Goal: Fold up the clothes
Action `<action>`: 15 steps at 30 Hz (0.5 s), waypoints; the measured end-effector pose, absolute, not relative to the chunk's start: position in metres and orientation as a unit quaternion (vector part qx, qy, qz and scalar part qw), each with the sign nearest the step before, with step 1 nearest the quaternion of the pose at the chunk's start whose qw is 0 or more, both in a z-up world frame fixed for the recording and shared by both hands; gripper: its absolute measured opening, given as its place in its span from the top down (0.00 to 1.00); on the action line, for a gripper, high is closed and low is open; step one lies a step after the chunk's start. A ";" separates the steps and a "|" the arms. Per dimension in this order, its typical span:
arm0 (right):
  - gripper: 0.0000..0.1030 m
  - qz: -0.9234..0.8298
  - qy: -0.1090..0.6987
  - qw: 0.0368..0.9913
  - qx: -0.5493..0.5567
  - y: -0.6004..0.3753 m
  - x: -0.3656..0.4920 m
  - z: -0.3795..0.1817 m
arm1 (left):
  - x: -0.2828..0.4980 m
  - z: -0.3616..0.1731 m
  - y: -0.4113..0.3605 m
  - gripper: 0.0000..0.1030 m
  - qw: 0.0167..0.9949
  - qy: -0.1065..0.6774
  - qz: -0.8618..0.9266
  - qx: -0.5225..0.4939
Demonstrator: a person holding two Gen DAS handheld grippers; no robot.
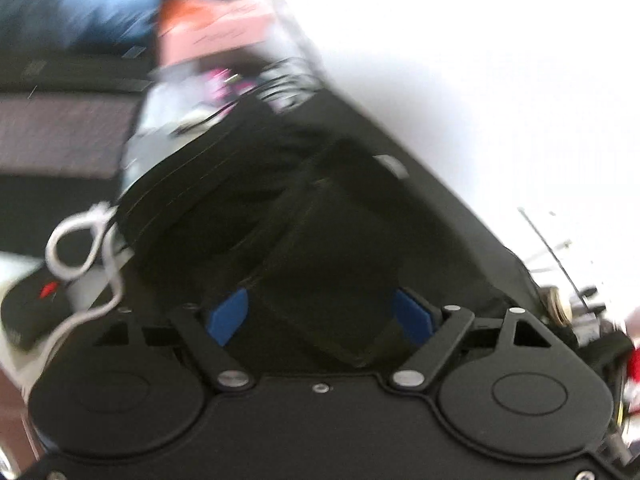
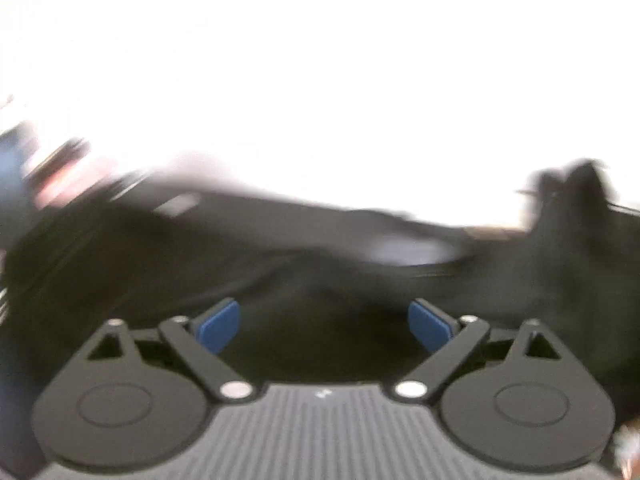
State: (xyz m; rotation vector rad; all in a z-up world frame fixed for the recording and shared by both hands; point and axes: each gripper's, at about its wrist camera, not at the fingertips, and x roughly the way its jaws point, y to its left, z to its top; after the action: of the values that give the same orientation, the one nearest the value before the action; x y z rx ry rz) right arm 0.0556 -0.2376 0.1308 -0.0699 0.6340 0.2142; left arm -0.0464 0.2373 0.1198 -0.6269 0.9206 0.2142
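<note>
A black garment lies spread on a white surface, with a folded part and a small white label showing. My left gripper hovers over the folded part, its blue pads wide apart and pressing on nothing, so it is open. In the right wrist view the same black garment stretches across the frame, heavily blurred. My right gripper is over the dark cloth with its blue pads spread wide, open with nothing gripped.
The white surface extends to the right of the garment. A white cable and a black object with a red mark lie at the left. Blurred clutter sits beyond the garment, and small metal items at the right edge.
</note>
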 end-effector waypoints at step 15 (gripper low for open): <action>0.17 -0.053 0.220 0.901 0.369 -0.471 0.048 0.045 | -0.002 0.140 0.112 0.17 0.864 0.465 0.019 -0.193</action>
State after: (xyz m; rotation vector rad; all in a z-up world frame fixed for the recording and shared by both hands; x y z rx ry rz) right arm 0.0475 -0.4705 0.0453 0.7639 0.4556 -0.1104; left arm -0.0021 0.1121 0.1397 -0.4037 0.9752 0.0397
